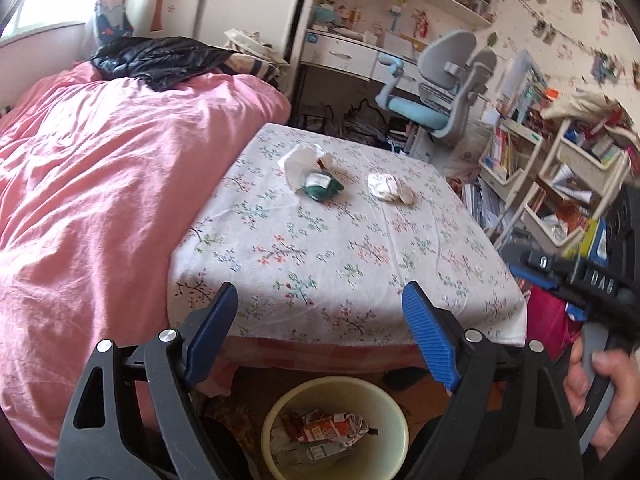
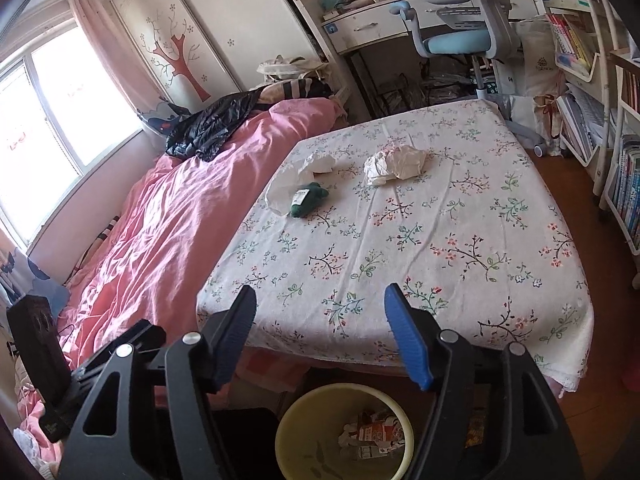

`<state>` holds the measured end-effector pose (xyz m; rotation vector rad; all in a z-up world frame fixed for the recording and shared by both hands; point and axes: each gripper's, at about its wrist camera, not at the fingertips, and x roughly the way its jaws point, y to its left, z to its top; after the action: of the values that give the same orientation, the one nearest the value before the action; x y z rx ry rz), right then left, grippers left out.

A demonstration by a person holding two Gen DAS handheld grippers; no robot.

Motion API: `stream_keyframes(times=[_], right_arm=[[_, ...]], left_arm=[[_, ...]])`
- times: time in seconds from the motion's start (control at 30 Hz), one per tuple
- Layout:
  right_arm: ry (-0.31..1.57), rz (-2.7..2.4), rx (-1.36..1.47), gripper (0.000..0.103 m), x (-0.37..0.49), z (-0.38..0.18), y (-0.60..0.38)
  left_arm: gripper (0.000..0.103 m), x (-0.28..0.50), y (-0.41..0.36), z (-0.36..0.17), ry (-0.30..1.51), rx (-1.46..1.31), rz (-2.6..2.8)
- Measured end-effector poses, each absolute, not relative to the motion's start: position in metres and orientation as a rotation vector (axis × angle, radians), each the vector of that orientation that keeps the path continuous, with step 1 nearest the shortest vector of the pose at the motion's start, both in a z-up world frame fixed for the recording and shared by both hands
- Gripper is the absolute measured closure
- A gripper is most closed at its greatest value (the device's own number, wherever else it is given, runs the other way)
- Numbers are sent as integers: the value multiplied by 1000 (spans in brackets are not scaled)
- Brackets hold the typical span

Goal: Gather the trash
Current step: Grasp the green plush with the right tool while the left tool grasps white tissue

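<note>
Both claws gape empty over the bin [image 1: 334,426]: left claw [image 1: 320,340], right claw [image 2: 320,338]. Left to collect, on the surface [image 1: 360,264] far side from the bin: green packet [image 1: 322,186], tissue [image 1: 302,158] touching it, paper wad [image 1: 390,187] near. Risks: long reach; tissue comes up with the packet and drops short of the bin; a pinch snags the cloth.

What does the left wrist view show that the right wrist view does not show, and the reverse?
Only the left wrist view: a hand holding the handle of the other tool at the right edge, and the photo strings on the wall.

Only the right wrist view: the window with its pink curtain.

Both: the floral table, a green packet, crumpled paper, the bin with trash inside, the pink bed, and open, empty jaws.
</note>
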<state>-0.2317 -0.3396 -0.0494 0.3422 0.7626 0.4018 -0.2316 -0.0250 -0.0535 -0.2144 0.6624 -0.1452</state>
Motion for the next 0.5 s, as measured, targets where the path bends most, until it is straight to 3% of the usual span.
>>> stream_keyframes(times=[0.23,0.5], right_arm=[[823,426,255,34,-197,-61,-312],[841,448,141,32,-122,-78,-269]], left_arm=[[15,-186,-6,-26,581,-215,-79],[14,-72,0,-26,577,-266,-38]])
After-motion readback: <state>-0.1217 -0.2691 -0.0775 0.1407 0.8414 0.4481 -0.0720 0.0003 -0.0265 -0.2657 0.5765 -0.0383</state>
